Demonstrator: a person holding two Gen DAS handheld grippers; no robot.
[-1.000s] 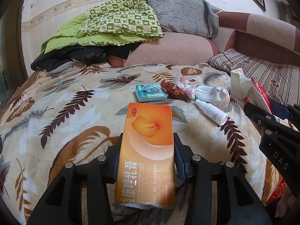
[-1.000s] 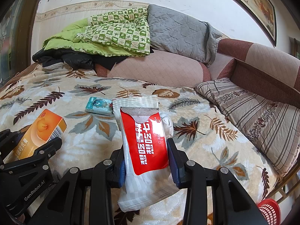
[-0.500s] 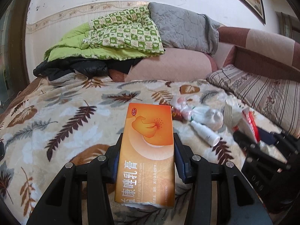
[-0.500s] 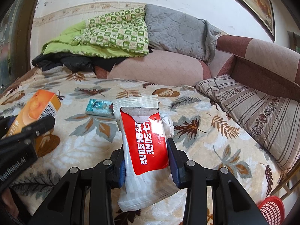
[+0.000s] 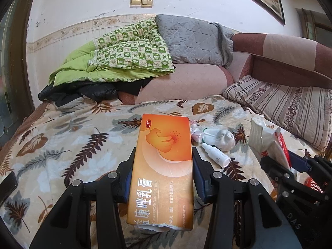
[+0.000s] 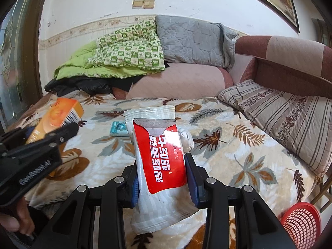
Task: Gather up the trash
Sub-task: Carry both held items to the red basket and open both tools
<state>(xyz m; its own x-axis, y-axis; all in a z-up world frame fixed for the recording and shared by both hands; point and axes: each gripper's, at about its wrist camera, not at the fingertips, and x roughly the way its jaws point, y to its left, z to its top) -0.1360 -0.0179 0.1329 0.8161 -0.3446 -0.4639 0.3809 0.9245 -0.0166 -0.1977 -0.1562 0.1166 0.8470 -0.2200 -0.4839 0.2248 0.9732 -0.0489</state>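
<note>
My left gripper [image 5: 164, 155] is shut on an orange ointment box [image 5: 164, 166], held above the leaf-patterned blanket [image 5: 72, 141]. My right gripper [image 6: 160, 161] is shut on a red and white snack wrapper [image 6: 159, 155]. From the right wrist view the orange box [image 6: 56, 116] and left gripper show at the left. On the bed lie a small white bottle [image 5: 215, 154], a crumpled white tissue [image 5: 222, 139], a pink wrapper [image 5: 196, 131] and a teal packet [image 6: 119, 128]. A red mesh basket [image 6: 300, 222] stands low at the right.
Green checked quilt [image 5: 128, 51], grey quilt [image 5: 197, 39] and dark clothes [image 5: 83, 93] are piled on a pink bolster at the back. A striped pillow [image 5: 290, 108] lies right. A hand [image 6: 14, 222] grips the left tool.
Both grippers have drawn back and risen from the bed, each still holding its item. The teal packet is now hidden behind the box in the left view; the red basket shows more.
</note>
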